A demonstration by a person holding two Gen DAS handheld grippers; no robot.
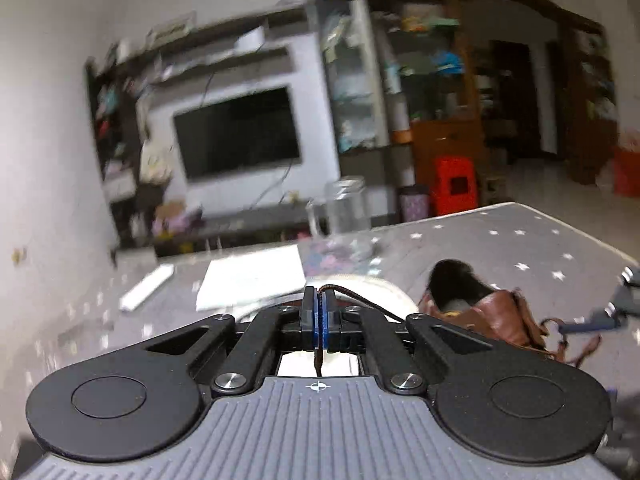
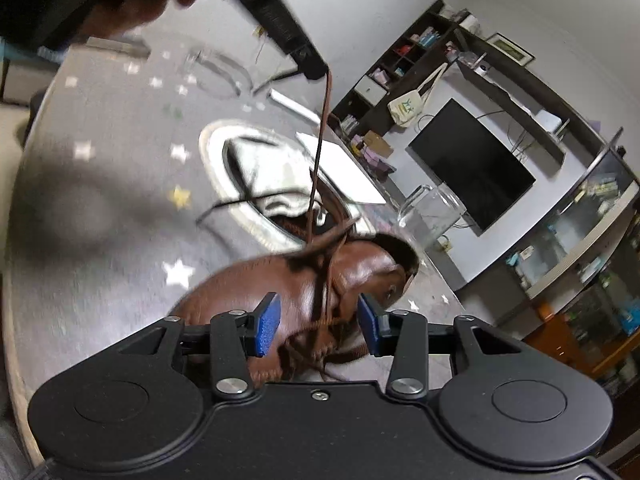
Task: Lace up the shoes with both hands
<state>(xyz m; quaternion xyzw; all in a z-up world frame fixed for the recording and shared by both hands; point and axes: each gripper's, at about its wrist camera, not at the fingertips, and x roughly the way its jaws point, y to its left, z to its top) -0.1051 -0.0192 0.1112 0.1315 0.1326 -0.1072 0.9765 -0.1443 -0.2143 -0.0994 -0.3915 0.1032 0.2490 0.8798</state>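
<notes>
In the left wrist view, the left tool (image 1: 320,308) fills the foreground, its two blue-padded fingers pressed together on a thin brown lace (image 1: 352,295) that passes between the pads and trails off to the right toward a brown leather shoe (image 1: 484,312). The shoe sits on a grey table (image 1: 500,240) covered in a cloth printed with white stars. In the right wrist view, the right tool (image 2: 318,320) hovers just above the same shoe (image 2: 320,276), its blue pads (image 2: 267,322) spread wide to either side of the laced front and gripping nothing. Loose loops of lace lie tangled across the shoe's tongue between the fingers. From the shoe, one strand of lace (image 2: 320,148) rises taut up to the tip of the left tool (image 2: 314,66), seen here from outside at the top of the frame, with part of a hand (image 2: 132,12) behind it. Just beyond the shoe lies a white oval plate (image 2: 216,152) holding a crumpled pale cloth (image 2: 268,176), and past that a white sheet of paper (image 1: 252,278) and a white bar-shaped object (image 1: 146,288) rest on the table. A clear glass jug (image 1: 344,208) stands near the far table edge. Farther back, the blurred room shows a dark television (image 1: 238,132) on a white wall unit, shelves of small items, a wooden cabinet and a red plastic stool (image 1: 456,184).
</notes>
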